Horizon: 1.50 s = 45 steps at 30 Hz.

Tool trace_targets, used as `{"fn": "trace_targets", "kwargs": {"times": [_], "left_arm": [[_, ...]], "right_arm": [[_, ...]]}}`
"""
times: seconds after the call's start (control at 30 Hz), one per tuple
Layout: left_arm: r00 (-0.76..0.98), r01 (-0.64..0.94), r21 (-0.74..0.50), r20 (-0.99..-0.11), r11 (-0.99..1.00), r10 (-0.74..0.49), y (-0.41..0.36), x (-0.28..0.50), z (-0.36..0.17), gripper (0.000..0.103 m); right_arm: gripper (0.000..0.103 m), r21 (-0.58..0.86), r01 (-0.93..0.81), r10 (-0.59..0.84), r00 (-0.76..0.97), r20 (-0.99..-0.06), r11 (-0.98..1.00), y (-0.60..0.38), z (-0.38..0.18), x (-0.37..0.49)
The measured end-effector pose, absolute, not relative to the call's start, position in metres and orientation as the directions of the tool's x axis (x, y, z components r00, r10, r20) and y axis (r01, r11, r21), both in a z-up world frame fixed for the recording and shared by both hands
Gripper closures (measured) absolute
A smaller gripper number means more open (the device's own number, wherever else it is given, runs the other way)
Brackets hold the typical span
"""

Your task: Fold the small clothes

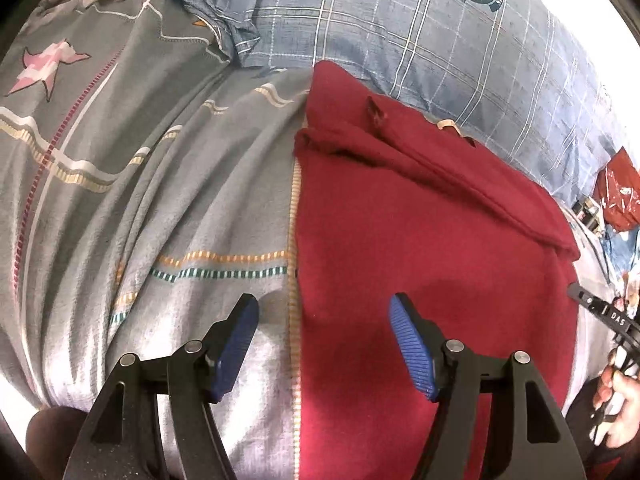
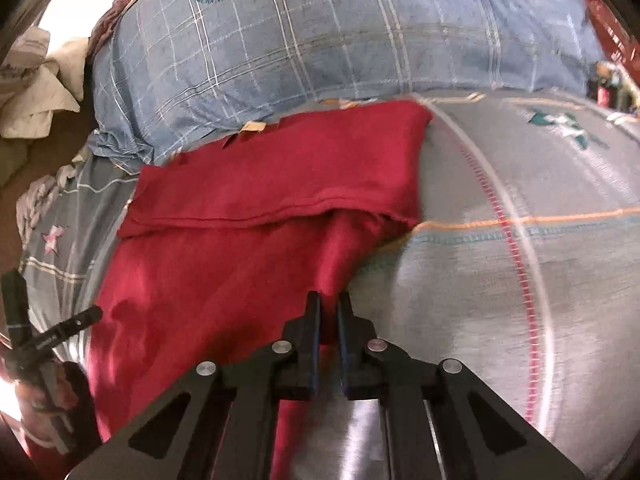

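Left wrist view: left gripper (image 1: 324, 340) hangs wide open with nothing between its blue pads, straddling the left edge of the red garment (image 1: 420, 240) on the grey bedsheet (image 1: 140, 200); pillow (image 1: 400, 32) badge text is too small to read.

Right wrist view: right gripper (image 2: 329, 320) is pinched tight on a red garment (image 2: 240, 216) corner; its folded band runs left-right; the far side's blurry.

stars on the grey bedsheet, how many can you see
2: a pink star left of the red garment, a green star to its right. Others may hide under it or the pillow.
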<state>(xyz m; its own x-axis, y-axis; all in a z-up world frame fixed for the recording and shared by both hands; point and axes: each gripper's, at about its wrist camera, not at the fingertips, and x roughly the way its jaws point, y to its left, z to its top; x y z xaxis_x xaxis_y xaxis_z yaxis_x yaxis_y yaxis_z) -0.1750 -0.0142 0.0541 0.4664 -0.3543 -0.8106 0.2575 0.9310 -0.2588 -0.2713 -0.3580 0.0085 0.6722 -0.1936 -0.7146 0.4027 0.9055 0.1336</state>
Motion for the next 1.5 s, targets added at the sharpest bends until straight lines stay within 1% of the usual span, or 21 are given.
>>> {"fn": "trace_targets", "kwargs": {"times": [0.07, 0.3, 0.33, 0.4, 0.43, 0.47, 0.53, 0.63, 0.67, 0.7, 0.77, 0.87, 1.03, 1.07, 1.13, 1.17, 1.2, 1.23, 1.27, 1.37, 1.5], "left_arm": [[0.480, 0.258, -0.236, -0.811, 0.937, -0.336, -0.015, -0.179, 0.053, 0.035], [0.498, 0.281, -0.173, -0.815, 0.944, -0.297, -0.022, -0.186, 0.053, 0.034], [0.499, 0.281, -0.173, -0.814, 0.944, -0.298, -0.021, -0.186, 0.053, 0.034], [0.500, 0.283, -0.174, -0.813, 0.943, -0.300, -0.021, -0.186, 0.053, 0.033], [0.499, 0.285, -0.175, -0.812, 0.942, -0.302, -0.021, -0.186, 0.053, 0.032], [0.499, 0.287, -0.176, -0.811, 0.942, -0.304, -0.020, -0.186, 0.053, 0.032], [0.501, 0.289, -0.172, -0.811, 0.942, -0.302, -0.021, -0.187, 0.052, 0.031], [0.501, 0.292, -0.167, -0.812, 0.942, -0.299, -0.020, -0.187, 0.052, 0.031], [0.500, 0.292, -0.168, -0.813, 0.941, -0.300, -0.020, -0.187, 0.052, 0.031], [0.498, 0.292, -0.170, -0.813, 0.941, -0.301, -0.020, -0.188, 0.053, 0.031], [0.488, 0.290, -0.182, -0.816, 0.940, -0.309, -0.018, -0.190, 0.054, 0.031], [0.471, 0.296, -0.217, -0.814, 0.930, -0.340, -0.011, -0.198, 0.059, 0.031], [0.468, 0.316, -0.215, -0.812, 0.924, -0.349, -0.002, -0.212, 0.066, 0.031], [0.462, 0.323, -0.219, -0.812, 0.921, -0.355, 0.000, -0.216, 0.067, 0.031], [0.447, 0.339, -0.238, -0.810, 0.910, -0.378, 0.004, -0.223, 0.069, 0.031], [0.434, 0.354, -0.259, -0.806, 0.899, -0.403, 0.007, -0.228, 0.070, 0.031], [0.423, 0.362, -0.273, -0.803, 0.891, -0.419, 0.010, -0.231, 0.071, 0.031], [0.415, 0.369, -0.284, -0.802, 0.885, -0.430, 0.014, -0.236, 0.071, 0.031], [0.407, 0.371, -0.291, -0.802, 0.882, -0.436, 0.016, -0.238, 0.071, 0.031], [0.404, 0.372, -0.280, -0.810, 0.885, -0.426, 0.025, -0.248, 0.072, 0.031], [0.400, 0.367, -0.282, -0.812, 0.886, -0.425, 0.034, -0.254, 0.073, 0.031]], "right_arm": [[0.097, 0.114, 0.414, -0.218, 0.671, -0.709, 0.903, -0.360, 0.009, -0.277], [0.096, 0.113, 0.421, -0.214, 0.654, -0.725, 0.900, -0.360, 0.009, -0.276], [0.089, 0.135, 0.425, -0.202, 0.657, -0.726, 0.895, -0.360, 0.011, -0.279], [0.083, 0.168, 0.429, -0.184, 0.663, -0.726, 0.887, -0.360, 0.013, -0.284], [0.063, 0.192, 0.419, -0.160, 0.671, -0.724, 0.888, -0.359, 0.014, -0.287], [0.046, 0.220, 0.403, -0.127, 0.676, -0.725, 0.889, -0.357, 0.012, -0.291], [0.046, 0.221, 0.380, -0.100, 0.666, -0.739, 0.898, -0.348, 0.007, -0.295], [0.053, 0.194, 0.346, -0.086, 0.651, -0.754, 0.918, -0.332, -0.004, -0.298], [0.066, 0.189, 0.336, -0.081, 0.649, -0.757, 0.923, -0.328, -0.008, -0.298], [0.072, 0.172, 0.331, -0.092, 0.651, -0.754, 0.928, -0.325, -0.010, -0.298], [0.093, 0.113, 0.341, -0.146, 0.648, -0.748, 0.933, -0.323, -0.011, -0.298], [0.094, 0.133, 0.359, -0.143, 0.647, -0.749, 0.924, -0.331, -0.009, -0.304], [0.094, 0.144, 0.350, -0.131, 0.653, -0.745, 0.926, -0.330, -0.003, -0.316], [0.089, 0.149, 0.351, -0.129, 0.656, -0.744, 0.925, -0.329, -0.002, -0.319], [0.085, 0.197, 0.337, -0.085, 0.666, -0.741, 0.921, -0.328, 0.002, -0.326], [0.073, 0.230, 0.320, -0.048, 0.669, -0.741, 0.919, -0.327, 0.003, -0.329], [0.065, 0.259, 0.302, -0.009, 0.668, -0.744, 0.917, -0.325, 0.003, -0.331], [0.053, 0.286, 0.275, 0.037, 0.659, -0.751, 0.918, -0.321, 0.002, -0.334], [0.051, 0.307, 0.233, 0.092, 0.640, -0.763, 0.923, -0.314, -0.001, -0.339], [0.051, 0.298, 0.178, 0.152, 0.560, -0.815, 0.938, -0.293, -0.015, -0.351], [0.049, 0.332, 0.222, 0.205, 0.454, -0.867, 0.917, -0.281, -0.048, -0.365]]}}
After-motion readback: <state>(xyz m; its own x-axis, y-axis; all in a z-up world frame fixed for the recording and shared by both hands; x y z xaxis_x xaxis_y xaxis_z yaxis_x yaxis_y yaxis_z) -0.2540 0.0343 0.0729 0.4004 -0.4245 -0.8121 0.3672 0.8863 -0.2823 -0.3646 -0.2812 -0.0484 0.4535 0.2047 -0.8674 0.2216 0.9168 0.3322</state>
